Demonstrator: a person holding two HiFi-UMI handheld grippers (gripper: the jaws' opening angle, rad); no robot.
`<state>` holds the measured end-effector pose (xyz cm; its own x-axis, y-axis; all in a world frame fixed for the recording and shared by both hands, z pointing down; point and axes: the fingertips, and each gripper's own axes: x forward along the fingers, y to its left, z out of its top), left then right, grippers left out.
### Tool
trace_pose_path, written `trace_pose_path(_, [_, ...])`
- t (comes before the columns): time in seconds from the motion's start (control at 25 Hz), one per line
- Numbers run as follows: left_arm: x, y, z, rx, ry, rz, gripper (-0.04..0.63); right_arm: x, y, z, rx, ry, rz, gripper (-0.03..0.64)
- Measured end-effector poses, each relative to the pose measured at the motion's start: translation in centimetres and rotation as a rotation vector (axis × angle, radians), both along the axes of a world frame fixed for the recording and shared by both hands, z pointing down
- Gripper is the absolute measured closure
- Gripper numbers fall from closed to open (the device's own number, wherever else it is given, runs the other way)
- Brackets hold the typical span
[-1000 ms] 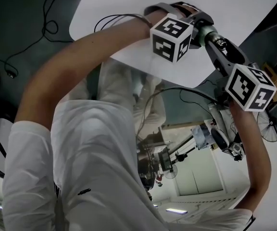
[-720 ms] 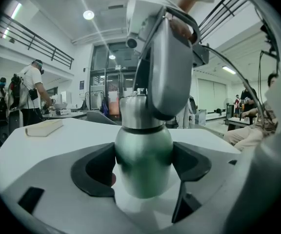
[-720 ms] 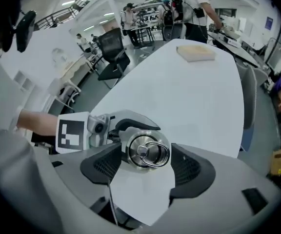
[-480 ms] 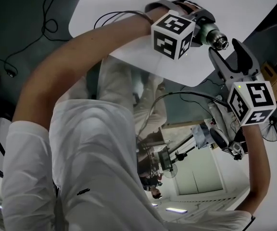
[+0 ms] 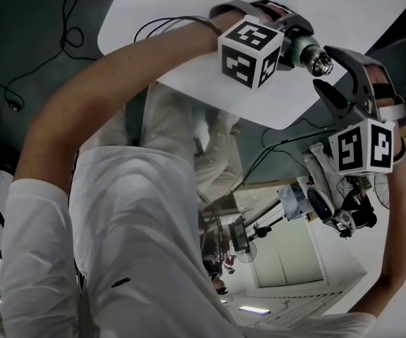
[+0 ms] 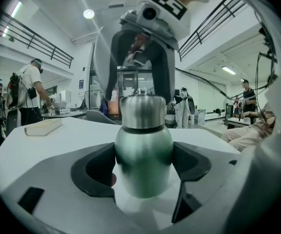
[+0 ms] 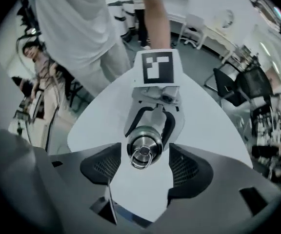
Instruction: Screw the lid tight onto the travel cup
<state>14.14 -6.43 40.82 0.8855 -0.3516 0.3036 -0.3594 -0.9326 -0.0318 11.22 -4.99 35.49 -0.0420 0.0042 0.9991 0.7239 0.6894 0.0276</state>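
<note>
Cup [image 6: 143,162], green-tinted steel, silver ring-topped lid [image 7: 141,143]

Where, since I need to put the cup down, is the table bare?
The white table lies bare left and right of the held travel cup and beneath it. Crowded only by the flat block near one edge, and where the left gripper holds the cup.

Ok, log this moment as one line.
left gripper: shut on travel cup | right gripper: open, clear of lid | lid: seated

The right gripper [image 7: 143,169] has released the lid [image 5: 321,63] and backed away.
</note>
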Motion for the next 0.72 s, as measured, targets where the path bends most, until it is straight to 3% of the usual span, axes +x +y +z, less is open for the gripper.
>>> trace_pose_path(0.08, [0.0, -0.2, 0.0, 0.001, 0.002, 0.002, 0.239, 0.2, -0.3, 0.6, 0.003, 0.024, -0.174, 0.33])
trace_pose_path(0.16, [-0.4, -0.1, -0.1, 0.003, 0.003, 0.0, 0.238, -0.1, -0.2, 0.8, -0.012, 0.028, -0.267, 0.36])
trace_pose_path(0.28, [-0.5, 0.1, -0.4, 0.005, 0.003, -0.002, 0.238, -0.1, 0.1, 0.6, -0.029, 0.026, -0.198, 0.39])
trace_pose_path(0.52, [-0.8, 0.3, 0.0, -0.009, -0.002, -0.007, 0.238, -1.0, -0.1, 0.8, -0.121, -0.061, 0.403, 0.391])
trace_pose_path(0.72, [-0.8, 0.3, 0.0, -0.004, -0.011, -0.017, 0.238, -0.6, -0.8, 0.8, -0.076, -0.094, 1.049, 0.391])
